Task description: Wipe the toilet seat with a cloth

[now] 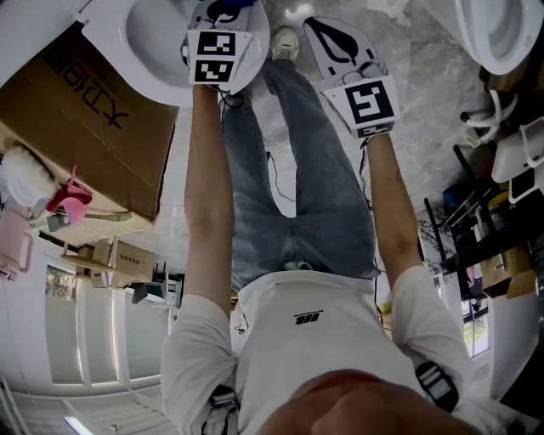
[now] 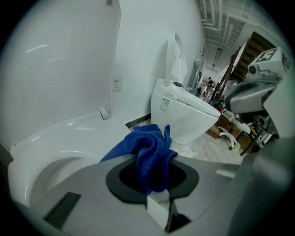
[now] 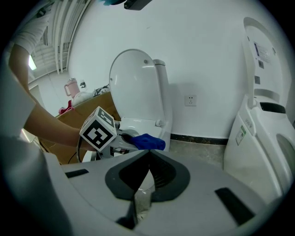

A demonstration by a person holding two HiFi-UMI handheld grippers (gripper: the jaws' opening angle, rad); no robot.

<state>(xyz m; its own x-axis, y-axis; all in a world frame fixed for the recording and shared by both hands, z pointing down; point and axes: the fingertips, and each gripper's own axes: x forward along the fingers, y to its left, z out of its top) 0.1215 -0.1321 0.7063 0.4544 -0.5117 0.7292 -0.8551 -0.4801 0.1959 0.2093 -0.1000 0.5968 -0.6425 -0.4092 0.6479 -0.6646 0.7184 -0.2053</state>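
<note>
My left gripper (image 2: 152,162) is shut on a bunched blue cloth (image 2: 148,150), which hangs just over the white toilet seat (image 2: 55,138). The toilet's lid (image 2: 69,55) stands raised behind it. In the head view the left gripper (image 1: 223,10) reaches over the toilet bowl (image 1: 157,42), with the cloth (image 1: 228,7) at its tip. My right gripper (image 1: 338,42) hovers beside it over the floor, shut with nothing in it. The right gripper view shows its jaws (image 3: 148,154) closed, and beyond them the cloth (image 3: 146,141) over the seat and the lid (image 3: 136,85).
A second toilet (image 3: 262,138) stands to the right, also seen as a toilet (image 2: 184,110) in the left gripper view. A cardboard box (image 1: 93,119) and a pink container (image 1: 68,200) sit left of the toilet. A black rack (image 1: 484,229) stands at the right. My jeans-clad legs (image 1: 289,170) are below.
</note>
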